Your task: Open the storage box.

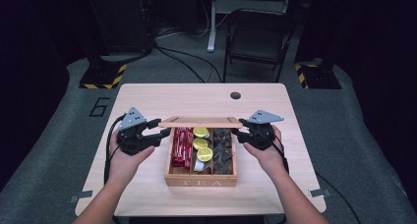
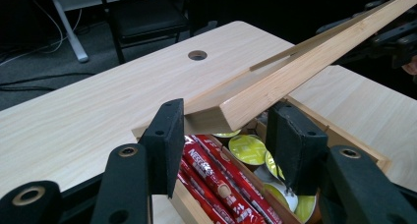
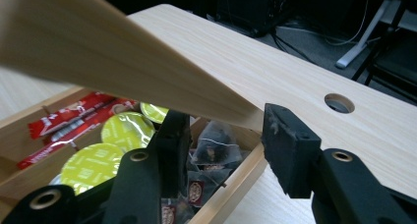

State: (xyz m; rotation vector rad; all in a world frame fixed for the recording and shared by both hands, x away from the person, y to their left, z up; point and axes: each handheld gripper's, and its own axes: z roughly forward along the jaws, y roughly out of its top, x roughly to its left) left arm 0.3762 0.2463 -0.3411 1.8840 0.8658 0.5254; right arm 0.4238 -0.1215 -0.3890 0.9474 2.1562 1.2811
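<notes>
- Lid (image 1: 200, 121), a flat wooden panel, hung in the air just above the back half of the tea box (image 1: 200, 182), held level in the high view between the two grippers and clear of the box walls.
- Left gripper (image 1: 158, 128) stood at the lid's left end; in the left gripper view its black jaws sat on either side of the lid's corner (image 2: 236, 108), about half apart, and seemed to grip it, though pad contact was hard to confirm.
- Right gripper (image 1: 239, 132) stood at the lid's right end; in the right gripper view the lid's edge (image 3: 231, 108) ran between the two jaws, and I could not tell whether both pads pressed on it.
- Inside the tea box, red stick packets (image 1: 182, 146) filled the left compartment, yellow-green capsules (image 1: 200, 144) the middle one, and dark tea bags (image 1: 223, 150) the right.
- Tea box itself rested on the wooden table (image 1: 147, 98), near the front edge, with a cable hole (image 1: 235, 95) well behind it.
- To do the carry well, I judged that both hands should move together at the same height, so the lid would not tilt or twist out of one grip.
- Keeping the lid above the box walls until fully past them should avoid knocking the capsules or dragging the box across the table.
</notes>
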